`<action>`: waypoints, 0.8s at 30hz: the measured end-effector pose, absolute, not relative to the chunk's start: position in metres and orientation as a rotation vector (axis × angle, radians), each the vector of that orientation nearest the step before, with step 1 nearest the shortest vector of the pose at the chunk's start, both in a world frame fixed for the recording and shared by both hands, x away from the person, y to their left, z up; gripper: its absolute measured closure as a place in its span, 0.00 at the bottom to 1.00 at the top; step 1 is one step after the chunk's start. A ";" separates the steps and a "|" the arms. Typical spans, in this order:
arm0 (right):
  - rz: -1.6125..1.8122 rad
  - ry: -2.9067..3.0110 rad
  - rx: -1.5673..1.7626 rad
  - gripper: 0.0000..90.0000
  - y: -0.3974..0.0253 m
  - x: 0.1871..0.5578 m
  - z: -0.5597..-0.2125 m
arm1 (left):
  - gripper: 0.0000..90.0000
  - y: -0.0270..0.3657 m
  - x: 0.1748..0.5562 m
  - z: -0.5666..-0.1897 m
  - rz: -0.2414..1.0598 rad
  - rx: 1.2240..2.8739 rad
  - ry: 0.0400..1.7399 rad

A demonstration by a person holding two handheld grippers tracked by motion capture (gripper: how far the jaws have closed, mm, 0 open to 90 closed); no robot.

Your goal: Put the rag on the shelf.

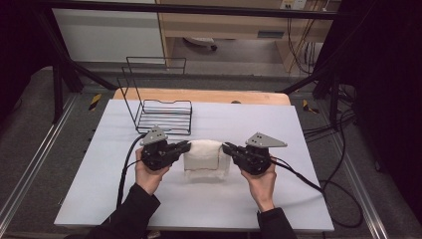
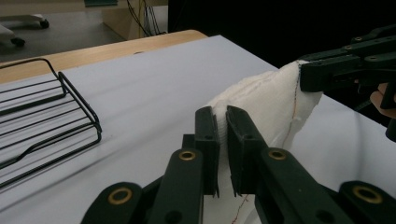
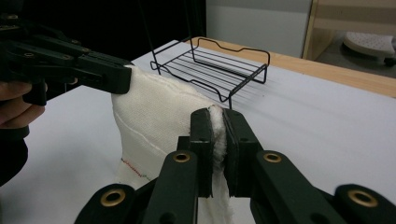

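White cloth (image 1: 202, 155): folded, lifted above the centre of the white worktop (image 1: 249, 199), stretched between both tools. Left hand-held gripper (image 1: 185, 146): clamped on the cloth's left edge. Right hand-held gripper (image 1: 227, 147): clamped on its right edge. Black wire rack (image 1: 161, 115): behind the cloth, apart.

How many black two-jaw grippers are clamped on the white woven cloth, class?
2. The left gripper pinches the white woven cloth at its left upper edge; the right gripper pinches its right upper edge. Both hold it lifted above the white table.
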State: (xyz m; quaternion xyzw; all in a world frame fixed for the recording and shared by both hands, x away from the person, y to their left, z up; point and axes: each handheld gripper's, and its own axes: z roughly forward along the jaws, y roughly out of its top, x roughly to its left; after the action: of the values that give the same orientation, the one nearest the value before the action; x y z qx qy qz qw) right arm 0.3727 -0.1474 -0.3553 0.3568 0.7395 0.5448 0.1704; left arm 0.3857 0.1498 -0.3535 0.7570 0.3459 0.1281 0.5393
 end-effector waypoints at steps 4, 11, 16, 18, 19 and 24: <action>1.560 2.081 0.990 0.93 -0.146 0.369 -0.349 | 0.92 0.152 0.382 -0.348 0.321 1.776 0.809; 1.579 2.039 0.950 0.93 -0.143 0.364 -0.337 | 0.92 0.155 0.378 -0.337 0.343 1.738 0.795; 1.586 2.021 0.928 0.93 -0.140 0.363 -0.330 | 0.92 0.159 0.376 -0.329 0.362 1.712 0.786; 1.594 2.013 0.921 0.93 -0.139 0.363 -0.327 | 0.92 0.161 0.376 -0.326 0.369 1.704 0.784; 1.595 2.005 0.920 0.93 -0.138 0.363 -0.325 | 0.92 0.162 0.375 -0.325 0.373 1.700 0.783; 1.621 1.968 0.907 0.93 -0.131 0.365 -0.317 | 0.92 0.167 0.375 -0.318 0.397 1.673 0.776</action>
State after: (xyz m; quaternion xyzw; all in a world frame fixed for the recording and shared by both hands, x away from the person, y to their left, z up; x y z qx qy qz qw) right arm 0.3645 -0.1312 -0.3167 0.3271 0.7101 0.5849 0.2160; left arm 0.3749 0.1674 -0.3180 0.7179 0.3330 0.1702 0.5872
